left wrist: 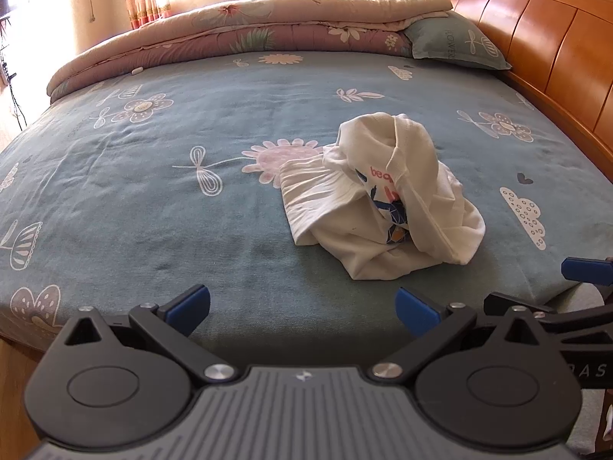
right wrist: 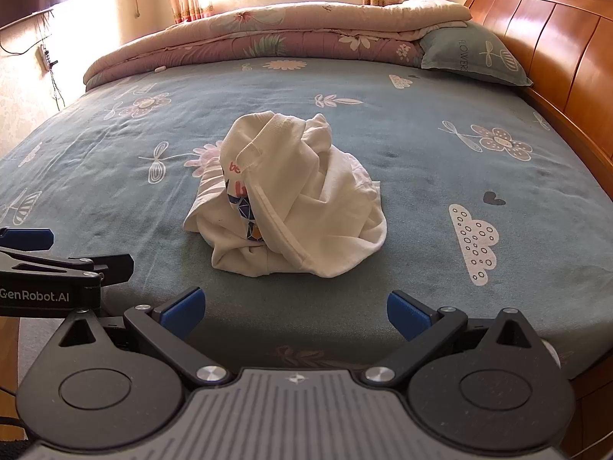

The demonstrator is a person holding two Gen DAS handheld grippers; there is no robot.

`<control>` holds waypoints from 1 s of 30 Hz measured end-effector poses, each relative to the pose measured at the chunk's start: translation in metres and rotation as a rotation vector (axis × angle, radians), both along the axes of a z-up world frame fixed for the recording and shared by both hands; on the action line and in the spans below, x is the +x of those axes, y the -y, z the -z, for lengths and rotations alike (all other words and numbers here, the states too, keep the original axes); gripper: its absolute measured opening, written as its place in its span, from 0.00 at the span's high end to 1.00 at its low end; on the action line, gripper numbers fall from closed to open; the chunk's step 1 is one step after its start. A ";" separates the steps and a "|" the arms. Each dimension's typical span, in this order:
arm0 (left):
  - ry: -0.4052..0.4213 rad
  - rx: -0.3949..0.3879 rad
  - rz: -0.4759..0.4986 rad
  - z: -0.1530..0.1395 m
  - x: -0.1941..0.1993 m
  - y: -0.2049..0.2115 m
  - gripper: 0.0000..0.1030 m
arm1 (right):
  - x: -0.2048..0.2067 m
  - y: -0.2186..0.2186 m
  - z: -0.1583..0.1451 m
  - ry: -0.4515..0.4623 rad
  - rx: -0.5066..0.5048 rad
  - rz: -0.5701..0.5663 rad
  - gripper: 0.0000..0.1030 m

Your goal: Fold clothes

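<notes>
A white T-shirt [left wrist: 377, 195] with a blue and pink print lies crumpled in a heap on the blue flowered bedsheet [left wrist: 172, 191]. In the right wrist view the same T-shirt [right wrist: 299, 199] sits straight ahead. My left gripper [left wrist: 302, 308] hovers over the bed's near edge, open, with nothing between its blue pads; the heap is ahead and slightly right of it. My right gripper [right wrist: 296, 312] is also open and empty, just short of the heap. Each gripper shows at the edge of the other's view, the right gripper [left wrist: 586, 272] and the left gripper [right wrist: 27, 239].
A folded pink floral quilt [left wrist: 237, 34] lies along the far side of the bed. A teal pillow [left wrist: 452, 44] rests against the wooden headboard [left wrist: 544, 38] on the right. Curtains and a bright window stand behind. Bare sheet surrounds the heap.
</notes>
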State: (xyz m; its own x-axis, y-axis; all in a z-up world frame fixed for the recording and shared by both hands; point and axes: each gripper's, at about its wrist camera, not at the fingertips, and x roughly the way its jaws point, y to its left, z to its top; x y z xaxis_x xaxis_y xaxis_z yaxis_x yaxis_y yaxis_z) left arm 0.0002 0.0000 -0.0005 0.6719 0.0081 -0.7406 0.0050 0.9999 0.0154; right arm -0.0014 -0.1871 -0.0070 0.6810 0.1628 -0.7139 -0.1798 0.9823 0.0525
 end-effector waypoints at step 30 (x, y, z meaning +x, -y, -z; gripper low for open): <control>0.015 0.011 0.006 -0.003 -0.002 0.004 0.00 | 0.000 0.002 -0.004 0.007 0.018 0.006 0.00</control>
